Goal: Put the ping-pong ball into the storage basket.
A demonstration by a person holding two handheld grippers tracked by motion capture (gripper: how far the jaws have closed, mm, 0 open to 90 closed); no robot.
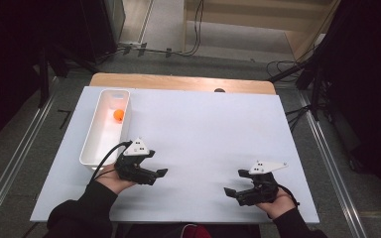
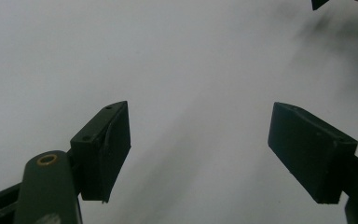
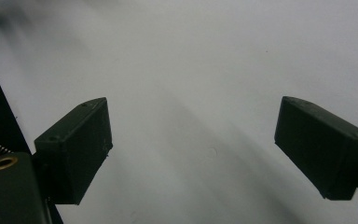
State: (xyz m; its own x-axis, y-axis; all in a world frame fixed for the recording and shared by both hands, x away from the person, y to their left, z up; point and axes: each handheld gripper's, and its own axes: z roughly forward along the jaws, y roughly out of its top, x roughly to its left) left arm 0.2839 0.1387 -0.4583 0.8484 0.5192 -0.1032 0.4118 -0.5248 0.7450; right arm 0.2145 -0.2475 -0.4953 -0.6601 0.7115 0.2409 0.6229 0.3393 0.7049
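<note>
From above, my left gripper hovers near the white bin at the table's left, the orange ball lying in the bin's far half. My right gripper sits near right. Each gripper view shows my jaws spread, nothing between, over the white table.

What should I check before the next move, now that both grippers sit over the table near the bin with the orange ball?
1. Left gripper jaws apart, nothing between them: ok.
2. Right gripper jaws apart, nothing between them: ok.
3. Orange ball lying inside the white bin: ok.
4. Bin upright at the table's left side: ok.
5. Grippers well apart from each other: ok.
6. Whether the ball sits still: cannot tell.
</note>
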